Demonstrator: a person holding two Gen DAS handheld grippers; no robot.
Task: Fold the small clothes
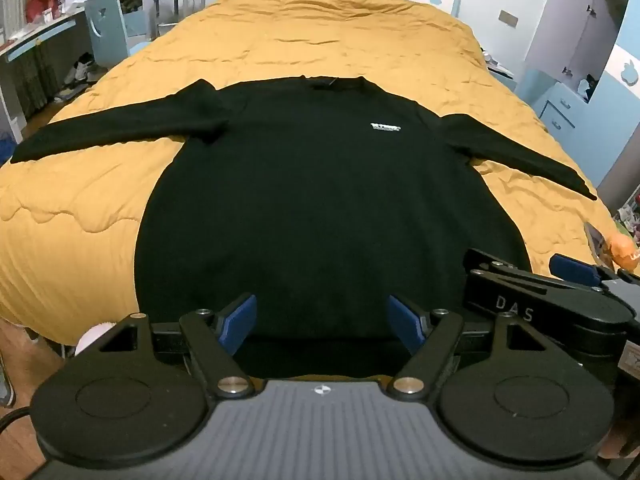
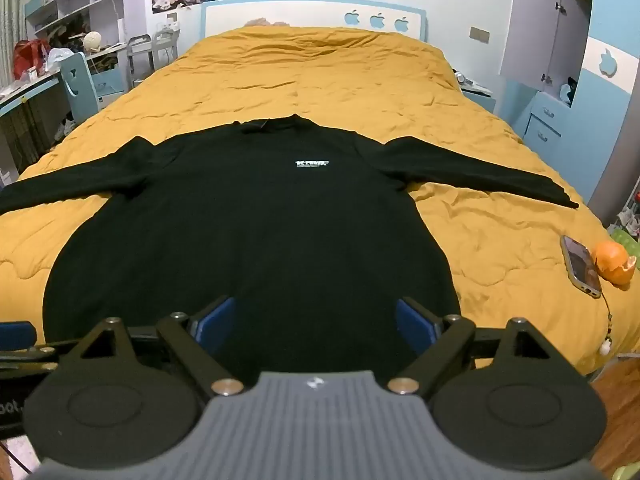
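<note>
One black long-sleeved sweater point(image 1: 320, 208), centre frame in both views, lies flat and face up on one mustard-yellow quilt point(image 1: 304, 36); two sleeves spread to left and right, collar toward the top, one small white chest logo point(image 2: 312, 163).

Two grippers: left gripper point(image 1: 323, 322) at bottom centre of its own view, jaws wide apart, nothing between them, over the sweater's hem; right gripper point(image 2: 314, 322) likewise, jaws parted and empty.

At right of the right wrist view: one phone point(image 2: 581, 265) on the quilt, one partly peeled orange point(image 2: 614, 262) just beside it.

At top: three apple shapes on the headboard point(image 2: 377, 20).
</note>
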